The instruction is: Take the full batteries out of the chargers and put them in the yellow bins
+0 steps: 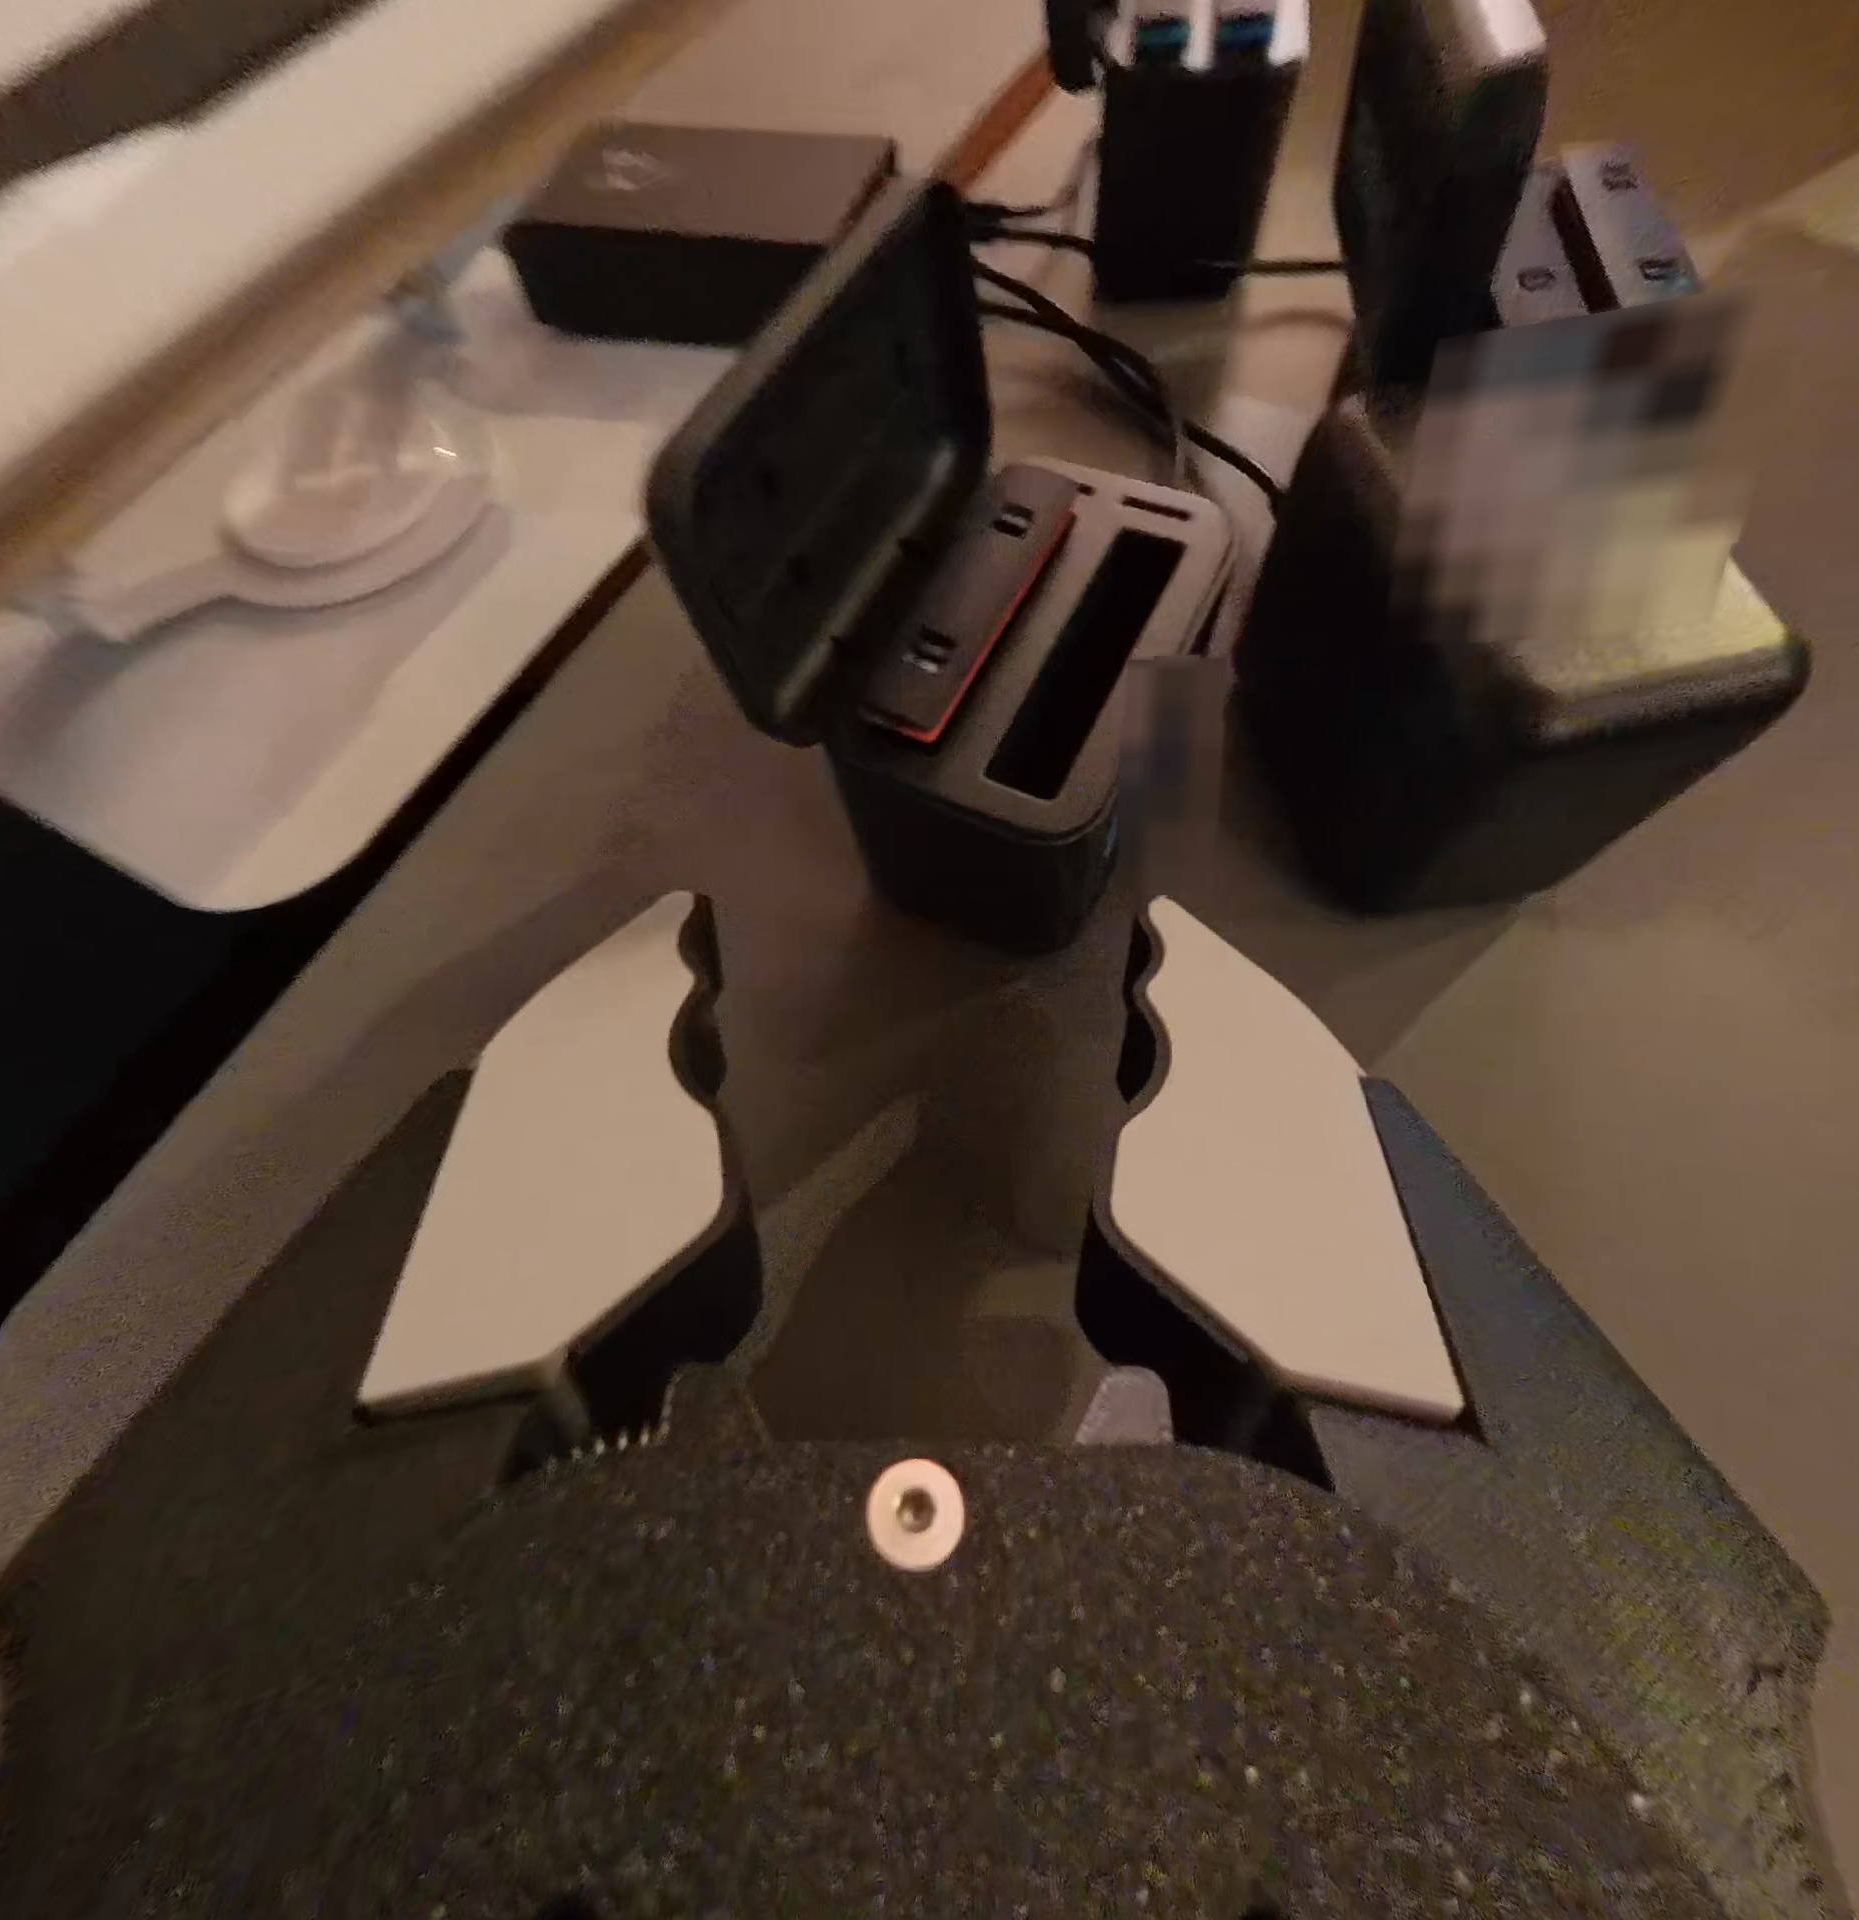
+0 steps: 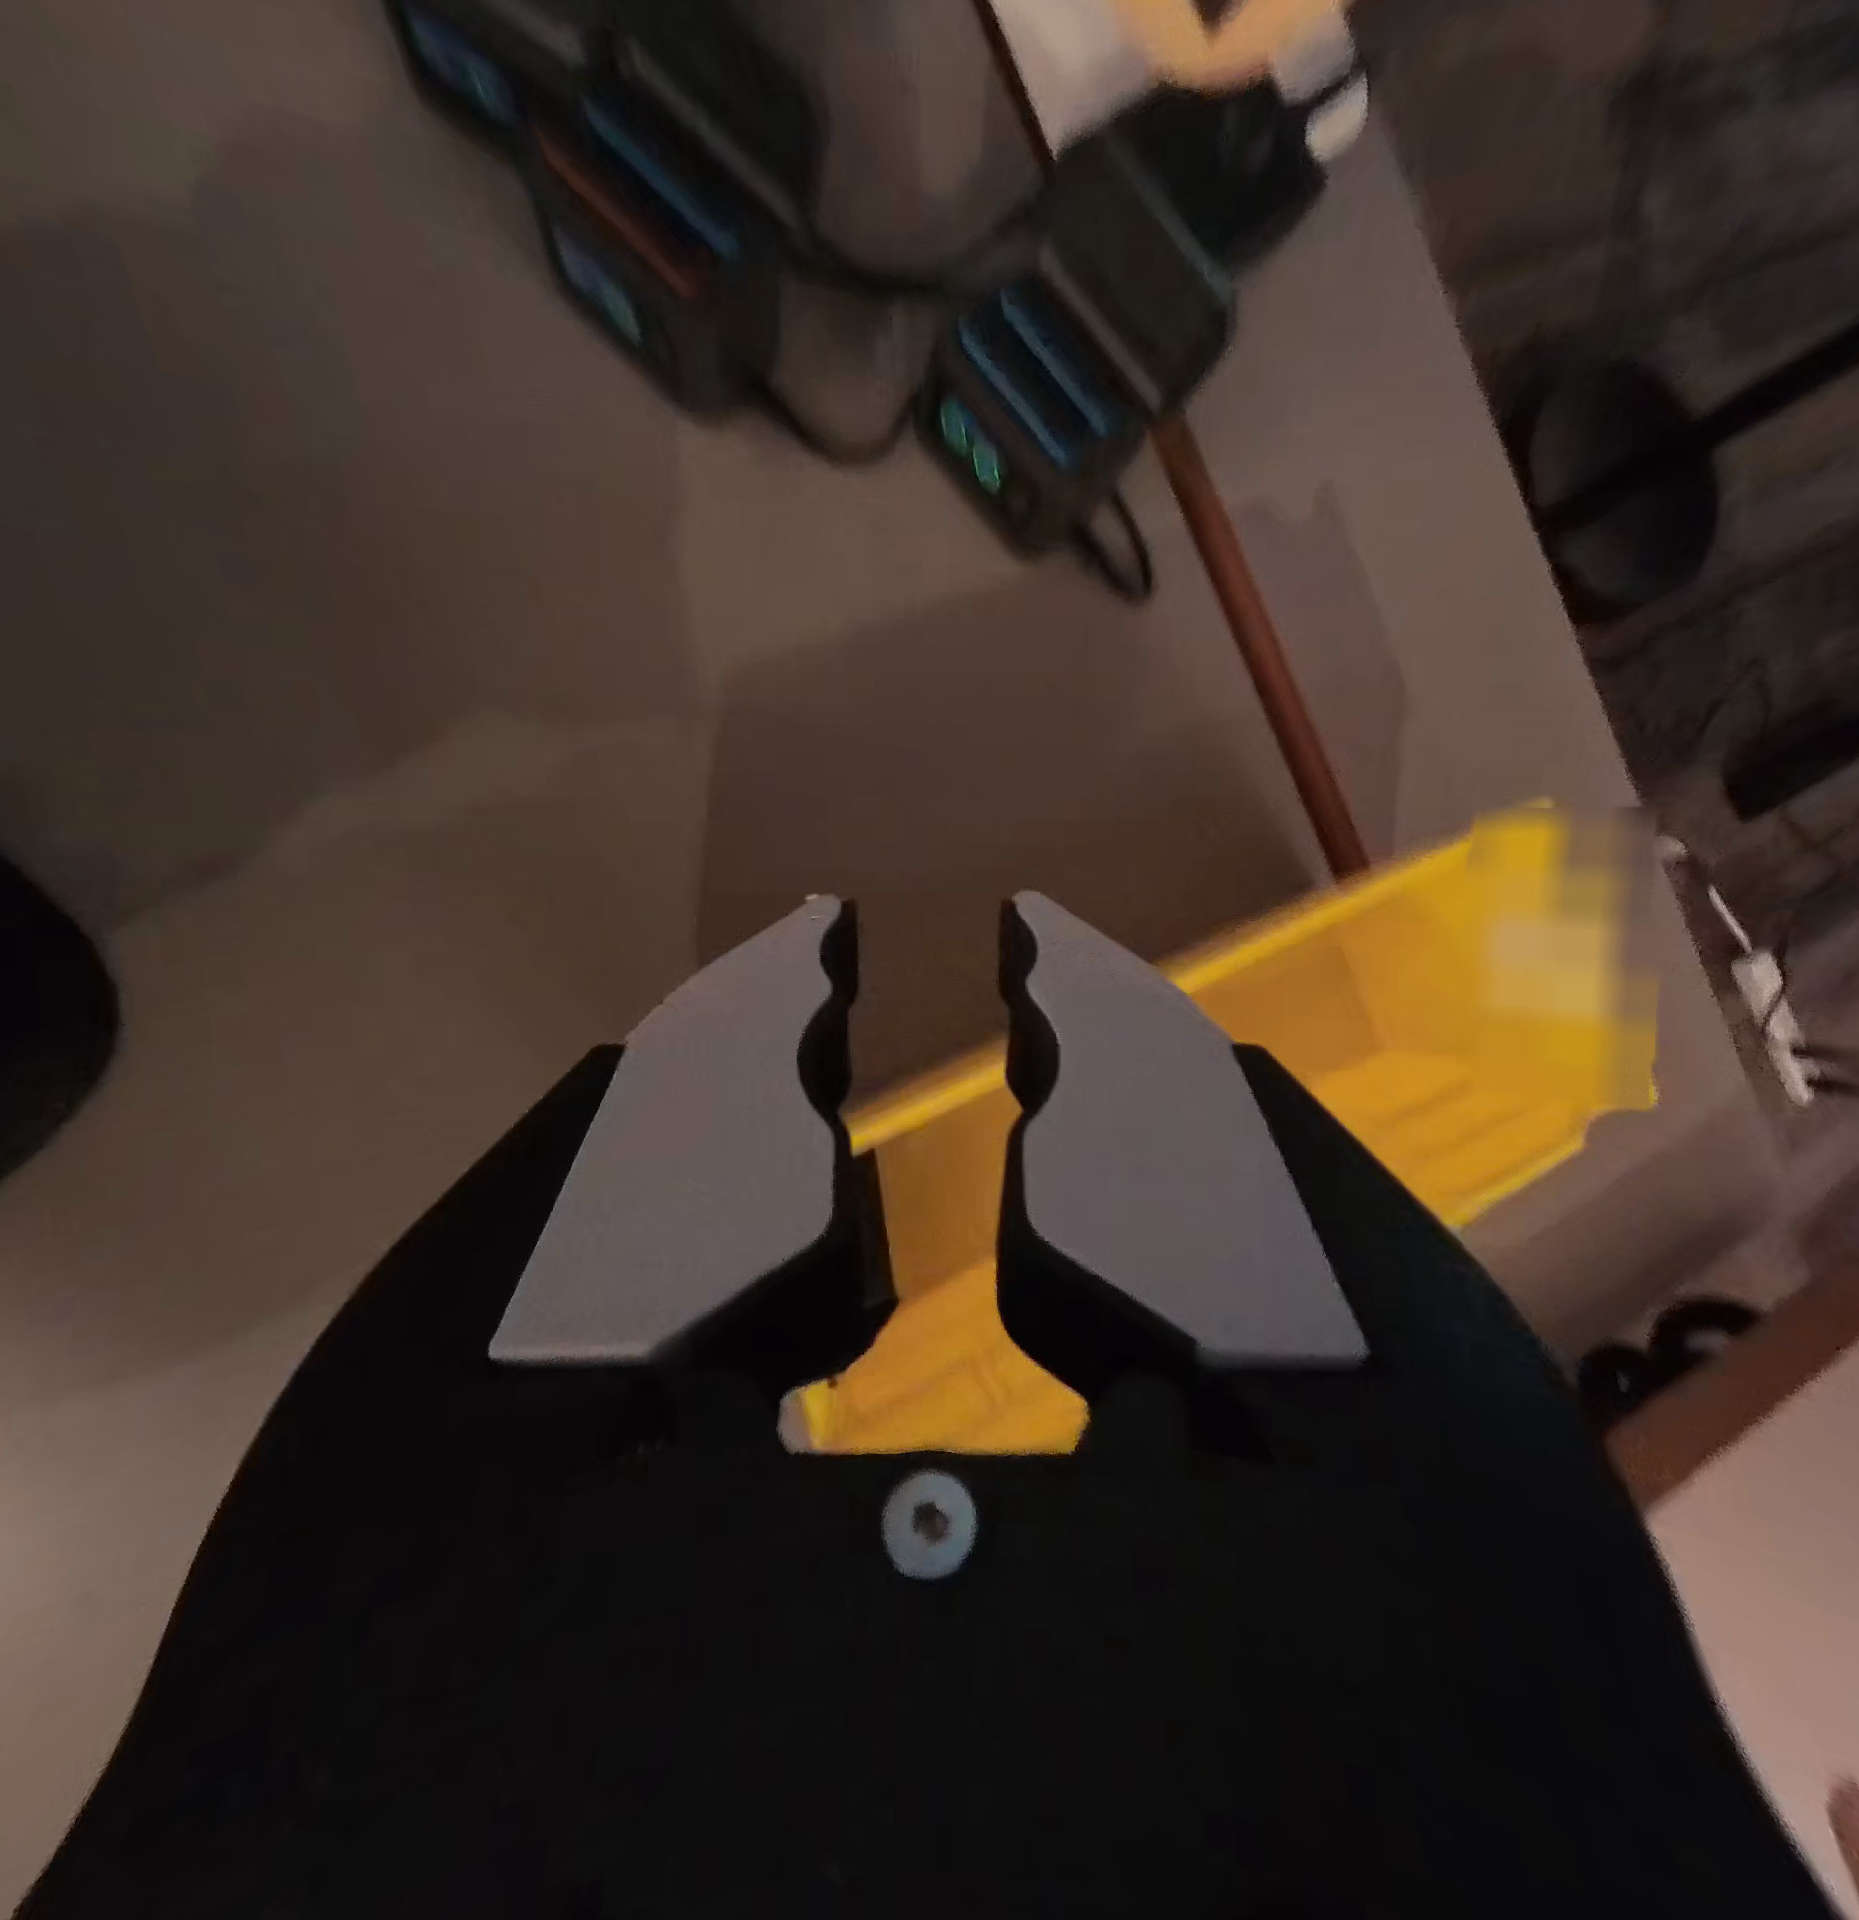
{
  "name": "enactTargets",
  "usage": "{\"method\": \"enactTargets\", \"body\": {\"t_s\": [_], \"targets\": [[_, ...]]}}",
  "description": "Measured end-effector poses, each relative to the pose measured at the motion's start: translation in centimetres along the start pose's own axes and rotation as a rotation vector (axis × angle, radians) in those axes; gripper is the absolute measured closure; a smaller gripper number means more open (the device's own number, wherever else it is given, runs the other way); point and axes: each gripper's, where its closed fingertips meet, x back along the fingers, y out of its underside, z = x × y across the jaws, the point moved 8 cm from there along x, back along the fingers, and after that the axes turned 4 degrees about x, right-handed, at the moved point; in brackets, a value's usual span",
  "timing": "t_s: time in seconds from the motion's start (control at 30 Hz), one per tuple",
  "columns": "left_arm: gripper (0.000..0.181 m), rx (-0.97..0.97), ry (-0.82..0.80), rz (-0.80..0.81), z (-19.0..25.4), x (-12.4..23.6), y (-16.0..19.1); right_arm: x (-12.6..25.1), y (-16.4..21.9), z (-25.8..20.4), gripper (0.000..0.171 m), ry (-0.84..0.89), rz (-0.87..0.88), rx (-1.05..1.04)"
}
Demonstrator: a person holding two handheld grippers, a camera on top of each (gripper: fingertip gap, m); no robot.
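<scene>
1. Red-edged battery (image 1: 961,613) seated in the near charger (image 1: 1018,707), in the slot next to the raised lid (image 1: 821,457); neighbouring slot (image 1: 1086,660) of that charger bare and dark.
2. Straight ahead of the left gripper (image 1: 930,925) and a little above its tips; long axis of the battery's top running away from the camera and slightly rightward, roughly in line with the gap between the fingers.
3. Left gripper released, jaws spread wide, nothing between them; charger base just beyond the tips, not touching.
4. Judged the nearer tool for this battery: right gripper (image 2: 930,914) well apart from the near charger, hovering over the yellow bin (image 2: 1320,997), jaws parted by a narrow gap and holding nothing.
5. Room around the near charger: lid crowding the battery's left side, so likely little clearance for a finger there; a taller black box (image 1: 1507,644) close on the right; cables (image 1: 1101,343) trailing behind.
6. Further behind the near charger: more chargers (image 1: 1195,166), one with blue-topped batteries; a flat black case (image 1: 696,229) back left.
7. Table edge (image 1: 551,665) left of the near charger, near enough to mind during a pull; bare tabletop on the gripper's side.
</scene>
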Motion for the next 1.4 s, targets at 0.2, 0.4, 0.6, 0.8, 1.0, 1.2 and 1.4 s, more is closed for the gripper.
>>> {"method": "enactTargets", "body": {"t_s": [0.2,0.4,0.6,0.8,1.0,1.2,1.4], "targets": [[0.112,-0.084,0.151,-0.11,0.4,-2.3,-0.4,-3.8,-6.7,-0.7,0.144,-0.059,0.124,0.081],[0.123,-0.139,0.115,-0.081,0.4,-2.8,-0.9,-9.3,-13.9,-1.6,0.145,-0.107,0.168,0.196],[0.125,-0.186,0.047,-0.056,0.7,-2.6,-1.0,-15.8,-20.2,-2.6,0.149,-0.129,0.124,0.305],[0.125,-0.19,0.039,-0.058,1.2,-2.9,-1.5,-21.6,-23.6,-3.9,0.149,-0.138,0.034,0.385],[0.125,-0.17,0.047,-0.066,1.2,-3.3,-1.7,-25.1,-25.0,-5.0,0.149,-0.122,-0.066,0.456],[0.125,-0.167,0.05,-0.06,1.2,-3.1,-1.8,-27.0,-25.6,-5.3,0.15,-0.133,-0.105,0.46],[0.125,-0.174,0.06,-0.037,1.3,-2.8,-1.8,-27.8,-25.4,-5.2,0.153,-0.128,-0.136,0.455]]}}
